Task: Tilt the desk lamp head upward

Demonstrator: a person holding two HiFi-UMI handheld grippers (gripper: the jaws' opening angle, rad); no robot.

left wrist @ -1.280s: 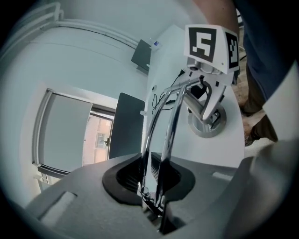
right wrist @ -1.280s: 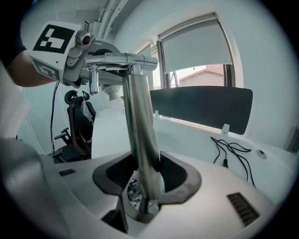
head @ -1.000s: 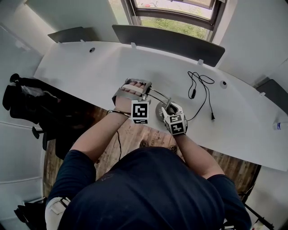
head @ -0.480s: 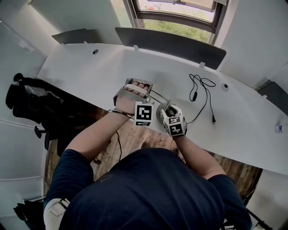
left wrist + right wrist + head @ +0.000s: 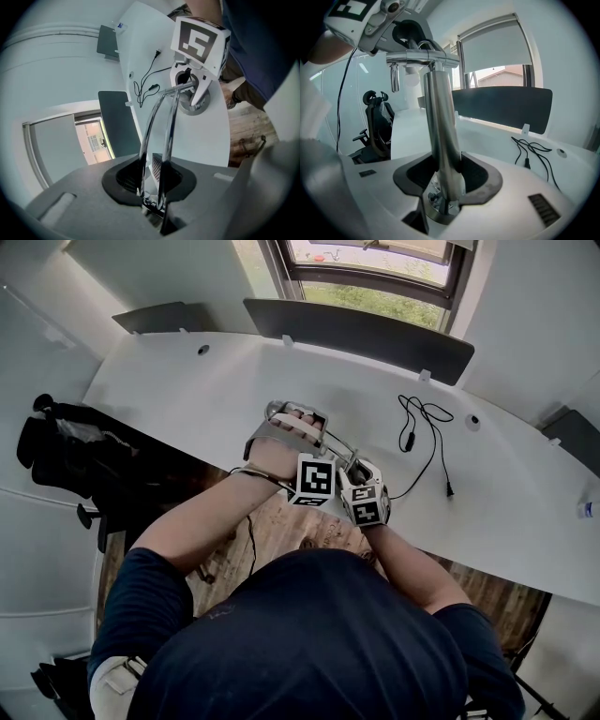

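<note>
"So where's the lamp (image 5: 164, 117)?"

"At the table's (image 5: 187, 390) near edge. The right tool (image 5: 443, 199) clamps its upright post (image 5: 440, 122), presumably steadying the base (image 5: 192, 110). The left tool (image 5: 154, 206) grips the twin arm rods (image 5: 149, 126), jaws just easing wider, for the tilt."

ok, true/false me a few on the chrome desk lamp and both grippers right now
1. The right gripper is clamped on the lamp's upright chrome post. True.
2. The lamp's twin chrome rods run between the jaws of the left gripper. True; those jaws have just been easing open.
3. The black cable lies on the floor. False: it lies on the white desk.
4. The round grey lamp base stands by the window. False: it stands at the desk's near edge.
</note>
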